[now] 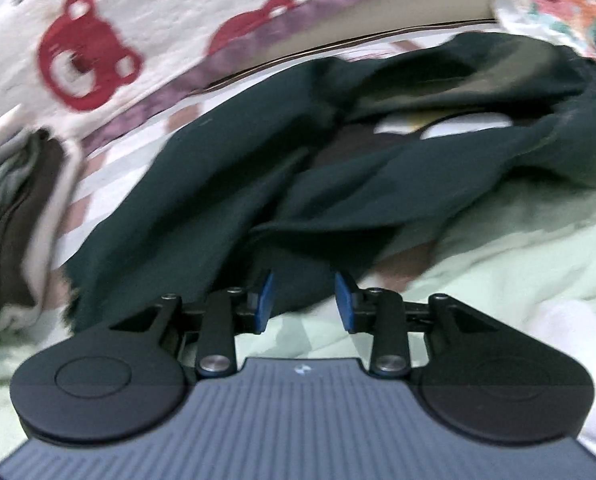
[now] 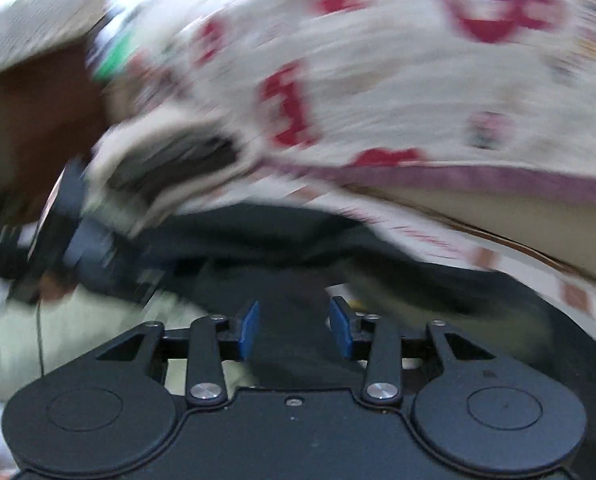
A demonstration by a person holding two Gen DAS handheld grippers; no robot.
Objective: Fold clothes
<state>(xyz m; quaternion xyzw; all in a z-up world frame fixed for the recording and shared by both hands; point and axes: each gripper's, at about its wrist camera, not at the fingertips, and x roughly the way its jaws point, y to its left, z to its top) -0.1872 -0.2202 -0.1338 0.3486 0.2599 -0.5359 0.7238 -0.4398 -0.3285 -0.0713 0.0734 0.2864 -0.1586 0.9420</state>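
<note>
Both grippers stand apart, gripping nothing. A crumpled dark green garment (image 1: 257, 168) lies on the bed just ahead of the left gripper (image 1: 304, 300) and beneath the right gripper (image 2: 293, 328).

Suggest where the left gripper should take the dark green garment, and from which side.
Probably the dark green garment at its near hem, just ahead of the open left gripper. Come from the near, pale green side: that edge lies flat and exposed, while the far part is bunched.
</note>
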